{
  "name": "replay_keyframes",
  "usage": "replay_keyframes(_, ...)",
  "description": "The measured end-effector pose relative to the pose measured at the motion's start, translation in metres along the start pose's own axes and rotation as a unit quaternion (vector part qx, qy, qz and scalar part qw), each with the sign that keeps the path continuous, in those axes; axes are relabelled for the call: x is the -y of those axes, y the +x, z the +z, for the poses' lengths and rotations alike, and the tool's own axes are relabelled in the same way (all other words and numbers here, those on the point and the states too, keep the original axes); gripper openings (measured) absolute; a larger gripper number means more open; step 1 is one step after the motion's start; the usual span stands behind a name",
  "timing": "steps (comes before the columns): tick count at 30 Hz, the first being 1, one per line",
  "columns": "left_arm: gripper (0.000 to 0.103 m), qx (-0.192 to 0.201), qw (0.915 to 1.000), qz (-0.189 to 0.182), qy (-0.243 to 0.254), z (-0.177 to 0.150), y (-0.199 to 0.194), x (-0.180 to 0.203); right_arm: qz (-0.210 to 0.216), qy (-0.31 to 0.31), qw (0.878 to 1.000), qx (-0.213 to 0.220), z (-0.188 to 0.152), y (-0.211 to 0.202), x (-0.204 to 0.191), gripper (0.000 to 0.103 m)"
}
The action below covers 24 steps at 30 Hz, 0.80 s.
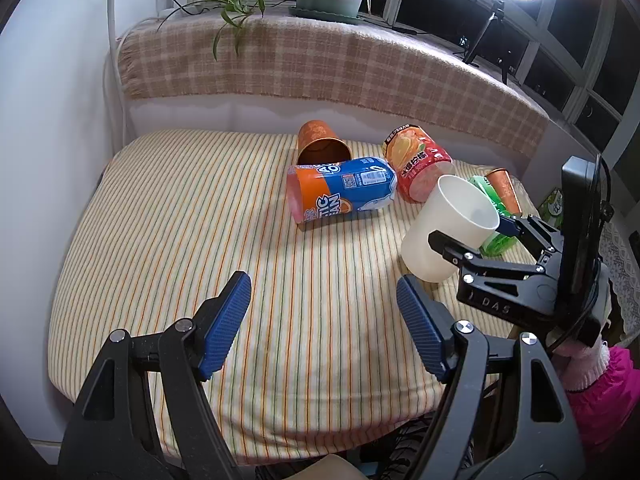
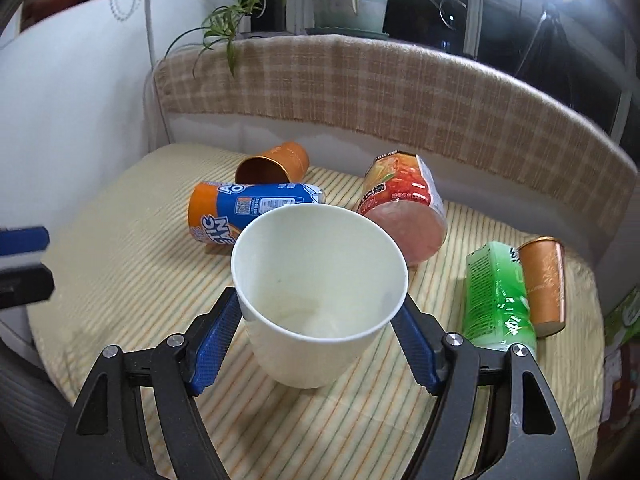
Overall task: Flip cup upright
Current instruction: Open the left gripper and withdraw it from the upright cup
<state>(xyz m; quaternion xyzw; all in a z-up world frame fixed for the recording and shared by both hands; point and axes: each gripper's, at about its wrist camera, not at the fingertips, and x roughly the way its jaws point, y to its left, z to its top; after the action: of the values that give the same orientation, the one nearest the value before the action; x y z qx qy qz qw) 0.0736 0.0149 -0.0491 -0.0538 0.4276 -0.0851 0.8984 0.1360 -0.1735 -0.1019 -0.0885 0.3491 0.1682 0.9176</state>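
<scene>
A white paper cup (image 2: pixel 316 292) stands mouth-up and tilted a little, held between the blue pads of my right gripper (image 2: pixel 320 316), which is shut on it just above the striped cloth. In the left wrist view the same cup (image 1: pixel 448 228) shows at the right with the right gripper (image 1: pixel 472 232) around it. My left gripper (image 1: pixel 324 300) is open and empty over the middle of the table, left of the cup.
Several things lie on their sides on the striped table (image 1: pixel 180 220): an orange-blue bottle (image 1: pixel 340 188), a red bottle (image 1: pixel 416 160), a green bottle (image 2: pixel 496 300), a copper cup (image 1: pixel 320 142) at the back and another copper cup (image 2: pixel 544 284) at the right. A plaid-covered ledge (image 1: pixel 320 64) stands behind.
</scene>
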Motion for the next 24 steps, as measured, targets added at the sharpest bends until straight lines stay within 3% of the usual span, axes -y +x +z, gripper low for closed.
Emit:
replay_keyframes(14,0.078,-0.004,1.0000,-0.003,-0.003,-0.003,0.004,-0.002,-0.015,-0.017,1.000,0.016,-0.018,0.001,-0.014,0.075)
replay_keyframes(24,0.078,-0.004,1.0000,-0.005,-0.002,-0.006,0.004,-0.001,0.003,-0.002,1.000,0.026,-0.025,-0.005,-0.016,0.074)
